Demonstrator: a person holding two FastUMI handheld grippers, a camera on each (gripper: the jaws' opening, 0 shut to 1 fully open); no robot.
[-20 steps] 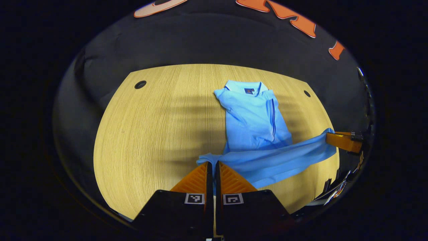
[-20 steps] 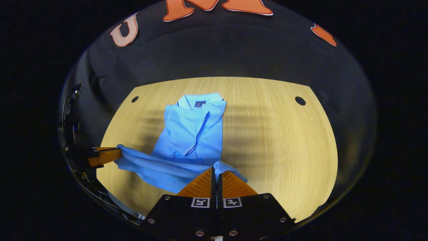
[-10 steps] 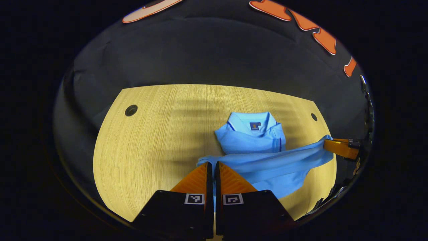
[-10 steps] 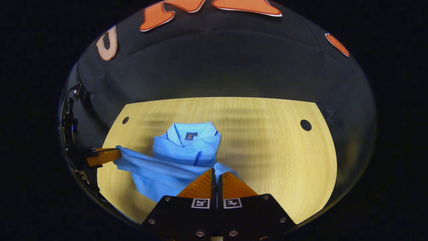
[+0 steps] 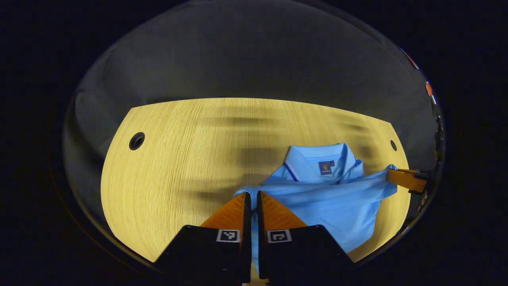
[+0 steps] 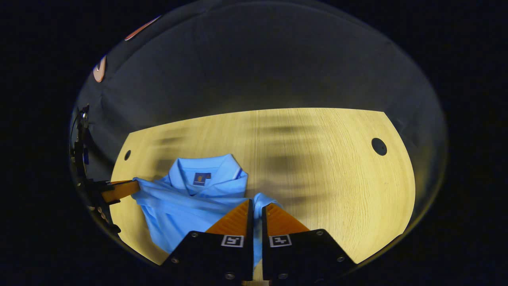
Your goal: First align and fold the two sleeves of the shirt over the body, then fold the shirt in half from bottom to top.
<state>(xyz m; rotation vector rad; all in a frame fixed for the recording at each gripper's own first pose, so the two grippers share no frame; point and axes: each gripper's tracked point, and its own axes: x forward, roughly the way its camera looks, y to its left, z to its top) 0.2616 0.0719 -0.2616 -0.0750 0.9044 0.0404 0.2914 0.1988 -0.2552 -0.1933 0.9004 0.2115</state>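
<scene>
A light blue polo shirt lies on the wooden table with its collar toward the far wall. Its bottom hem is lifted and stretched between both grippers, close above the collar. My left gripper is shut on the hem's left corner. In the right gripper view the shirt sits at lower left, and my right gripper is shut on the hem's right corner. The other gripper holds the far end of the hem in the left gripper view; in the right gripper view it does the same.
Round cable holes sit in the table top, one at far left and one at far right. The table ends at the dark booth wall behind. Bare wood stretches left of the shirt and to its right.
Both grippers have carried the hem forward over the shirt body toward the collar. The body that showed below the collar is now covered by the folded lower half.
</scene>
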